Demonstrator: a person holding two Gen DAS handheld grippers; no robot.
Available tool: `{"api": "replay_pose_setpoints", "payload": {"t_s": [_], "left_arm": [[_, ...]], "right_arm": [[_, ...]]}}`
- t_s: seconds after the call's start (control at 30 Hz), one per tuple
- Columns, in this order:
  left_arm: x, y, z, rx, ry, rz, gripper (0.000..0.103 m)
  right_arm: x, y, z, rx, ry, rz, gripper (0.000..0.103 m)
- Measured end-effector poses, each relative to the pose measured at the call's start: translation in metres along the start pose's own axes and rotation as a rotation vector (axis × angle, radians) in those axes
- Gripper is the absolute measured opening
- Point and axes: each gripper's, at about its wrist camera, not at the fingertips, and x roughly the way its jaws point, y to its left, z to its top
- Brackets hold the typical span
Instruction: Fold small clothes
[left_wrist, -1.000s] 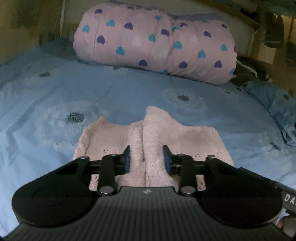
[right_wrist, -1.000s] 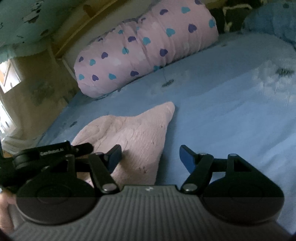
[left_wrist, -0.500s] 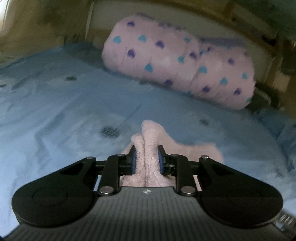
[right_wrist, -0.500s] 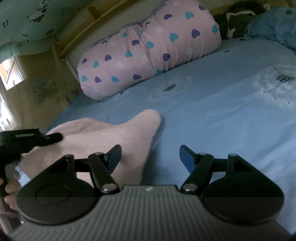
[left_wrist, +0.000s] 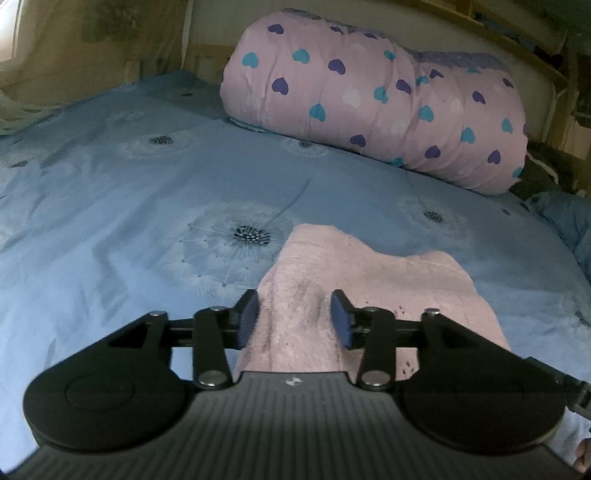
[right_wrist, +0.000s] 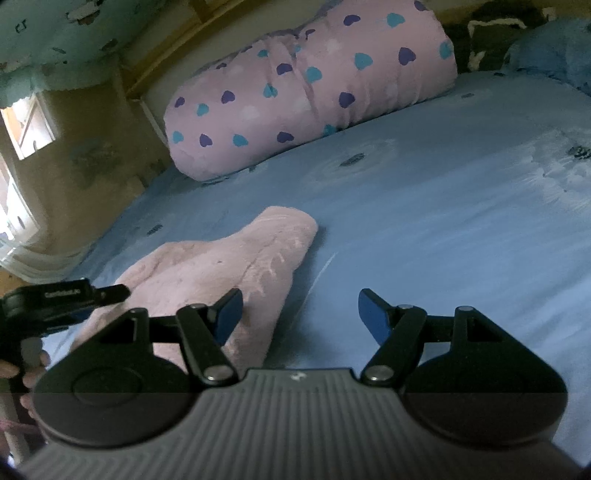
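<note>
The left tongs (left_wrist: 294, 319) point forward and downward; their jaws have just been opening and now stand apart, with pink cloth (left_wrist: 295, 332) between the blue pads (left_wrist: 248, 320), no longer pinched. The right tongs (right_wrist: 297, 317) are held wide apart, gripping nothing. Fingers (right_wrist: 26, 373) hold the left tool's handle.

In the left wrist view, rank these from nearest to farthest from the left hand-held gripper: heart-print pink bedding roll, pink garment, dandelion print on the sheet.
1. Pink garment, between the left hand-held gripper's fingers.
2. Dandelion print, ahead, slightly left.
3. Heart-print bedding roll, at the bed's far end.
</note>
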Motion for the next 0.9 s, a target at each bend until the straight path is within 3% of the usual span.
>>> {"api": "replay_pose_setpoints", "payload": {"t_s": [0.13, 0.23, 0.3, 0.43, 0.53, 0.73, 0.9], "left_arm": [[-0.007, 0.003, 0.003, -0.019, 0.021, -0.028, 0.071], [-0.014, 0.007, 0.000, -0.046, 0.064, -0.047, 0.075], [-0.018, 0.007, -0.005, -0.036, 0.088, -0.023, 0.076], [-0.025, 0.013, -0.018, -0.008, 0.031, 0.022, 0.081], [-0.016, 0.013, -0.020, 0.016, 0.052, 0.028, 0.081], [-0.015, 0.015, -0.019, 0.005, 0.061, 0.023, 0.081], [-0.019, 0.017, -0.017, -0.006, 0.077, 0.022, 0.081]], "right_arm": [[-0.001, 0.003, 0.001, 0.007, 0.009, 0.054, 0.072], [0.000, 0.006, -0.001, 0.004, 0.014, 0.101, 0.072], [0.001, 0.009, -0.003, -0.003, 0.023, 0.123, 0.072], [0.000, 0.014, -0.005, -0.035, 0.018, 0.142, 0.072], [-0.001, 0.018, -0.008, -0.074, -0.001, 0.152, 0.072], [-0.014, 0.024, -0.008, -0.049, 0.014, 0.111, 0.072], [-0.041, 0.043, -0.024, -0.131, 0.040, 0.075, 0.072]]}}
